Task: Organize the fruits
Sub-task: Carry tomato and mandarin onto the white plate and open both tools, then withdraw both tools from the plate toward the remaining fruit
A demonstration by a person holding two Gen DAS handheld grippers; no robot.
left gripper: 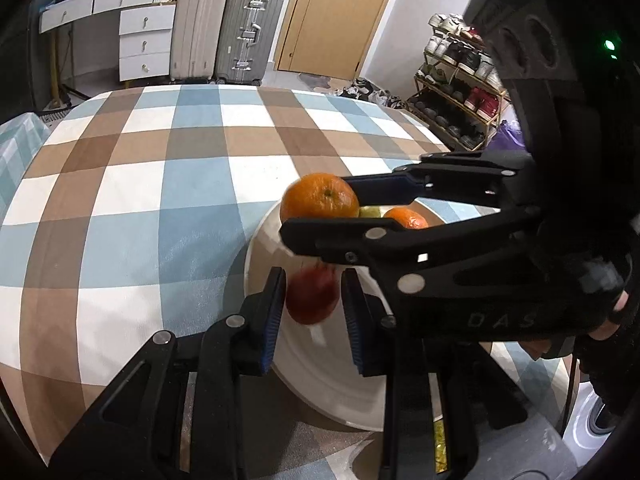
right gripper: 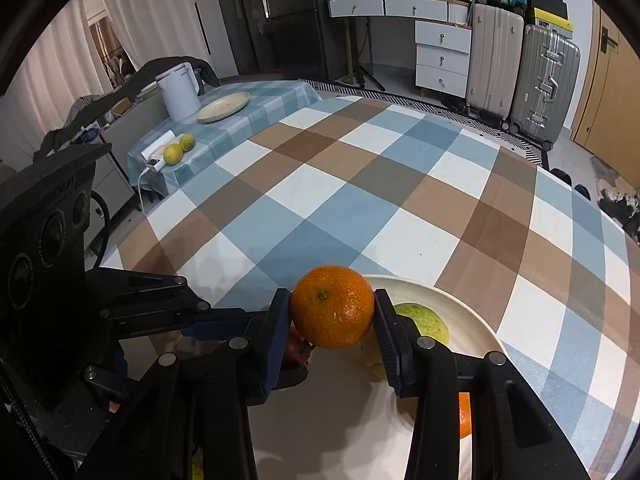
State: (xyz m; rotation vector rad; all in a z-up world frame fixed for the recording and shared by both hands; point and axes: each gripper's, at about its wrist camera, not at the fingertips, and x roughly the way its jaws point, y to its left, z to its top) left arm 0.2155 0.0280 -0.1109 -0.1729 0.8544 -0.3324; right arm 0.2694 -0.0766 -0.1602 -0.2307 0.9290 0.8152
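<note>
My right gripper is shut on an orange and holds it over the white plate. The same orange shows in the left wrist view, held by the right gripper above the plate's far rim. My left gripper is open over the plate, and a blurred red fruit is between its fingers, not touched. A green fruit and a second orange lie on the plate; both also show in the left wrist view, green and orange.
The plate sits at the near right of a table with a checked blue, brown and white cloth. A side table holds a kettle, a beige plate and two yellow-green fruits. Suitcases, drawers and a shoe rack stand beyond.
</note>
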